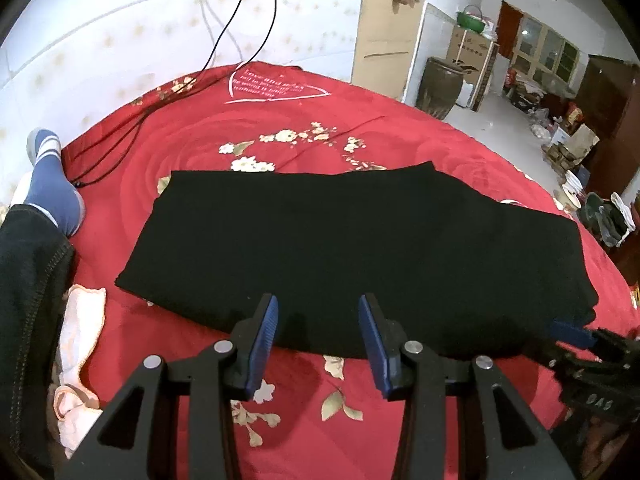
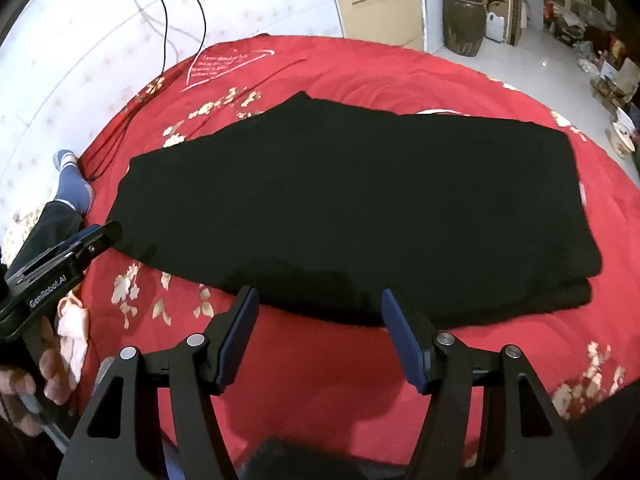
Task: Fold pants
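The black pants (image 1: 352, 252) lie flat, folded lengthwise, across a red flowered bedspread (image 1: 288, 396); they also show in the right wrist view (image 2: 352, 200). My left gripper (image 1: 318, 308) is open and empty, hovering over the pants' near edge toward their left half. My right gripper (image 2: 318, 300) is open and empty over the near edge, right of the left one. The right gripper's tip (image 1: 576, 332) shows at the pants' right end in the left wrist view. The left gripper (image 2: 72, 248) shows at the pants' left end in the right wrist view.
A person's leg in a blue sock (image 1: 52, 184) rests on the bed at the left. A pale cloth (image 1: 80, 332) lies by the near left edge. Black cables (image 1: 132, 128) trail over the far left of the bed. A brown jar (image 1: 440, 84) and boxes stand on the floor beyond.
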`<state>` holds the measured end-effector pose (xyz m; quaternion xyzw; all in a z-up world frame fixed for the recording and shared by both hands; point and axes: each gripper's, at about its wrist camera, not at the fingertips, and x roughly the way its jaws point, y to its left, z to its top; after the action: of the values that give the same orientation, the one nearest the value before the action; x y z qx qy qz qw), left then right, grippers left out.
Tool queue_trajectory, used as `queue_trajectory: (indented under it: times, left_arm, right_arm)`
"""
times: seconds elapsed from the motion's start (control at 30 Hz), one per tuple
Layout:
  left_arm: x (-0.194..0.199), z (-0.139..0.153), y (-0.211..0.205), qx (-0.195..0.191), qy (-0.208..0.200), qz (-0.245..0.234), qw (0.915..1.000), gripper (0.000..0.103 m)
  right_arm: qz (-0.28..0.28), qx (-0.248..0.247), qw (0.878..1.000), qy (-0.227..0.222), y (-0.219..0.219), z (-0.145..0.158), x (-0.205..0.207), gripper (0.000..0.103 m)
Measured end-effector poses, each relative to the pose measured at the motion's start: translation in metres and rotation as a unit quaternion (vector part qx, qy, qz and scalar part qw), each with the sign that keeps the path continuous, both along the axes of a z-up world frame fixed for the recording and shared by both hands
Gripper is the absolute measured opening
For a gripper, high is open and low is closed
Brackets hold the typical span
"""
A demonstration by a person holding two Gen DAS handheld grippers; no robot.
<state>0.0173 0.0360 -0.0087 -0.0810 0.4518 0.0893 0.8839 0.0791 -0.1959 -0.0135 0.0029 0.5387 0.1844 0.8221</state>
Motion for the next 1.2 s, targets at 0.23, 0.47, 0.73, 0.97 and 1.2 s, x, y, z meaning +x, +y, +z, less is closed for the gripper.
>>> queue_trajectory:
  times: [0.23, 0.47, 0.73, 0.97, 1.2]
  left_arm:
    - [0.006, -0.012, 0.01, -0.014, 0.016, 0.02, 0.9996, 0.045]
    - [0.001, -0.008, 0.021, -0.029, 0.008, 0.04, 0.9987, 0.045]
    - [-0.003, -0.008, 0.028, -0.042, 0.009, 0.045, 0.9981, 0.051]
    - [-0.012, -0.028, 0.072, -0.075, 0.024, 0.137, 0.9874, 0.054]
    - [-0.021, -0.051, 0.104, -0.085, 0.039, 0.217, 0.9717, 0.055]
  right_arm:
    - [0.005, -0.036, 0.998, 0.047, 0.009, -0.029, 0.005, 0.064]
    - [-0.012, -0.001, 0.999, 0.04, -0.008, -0.02, -0.003, 0.064]
    - [0.002, 0.006, 1.0, 0.023, -0.012, -0.005, -0.024, 0.064]
    - [0.001, 0.004, 1.0, 0.022, -0.01, -0.003, -0.026, 0.064]
    - [0.013, 0.011, 1.0, 0.019, -0.006, -0.001, -0.022, 0.064]
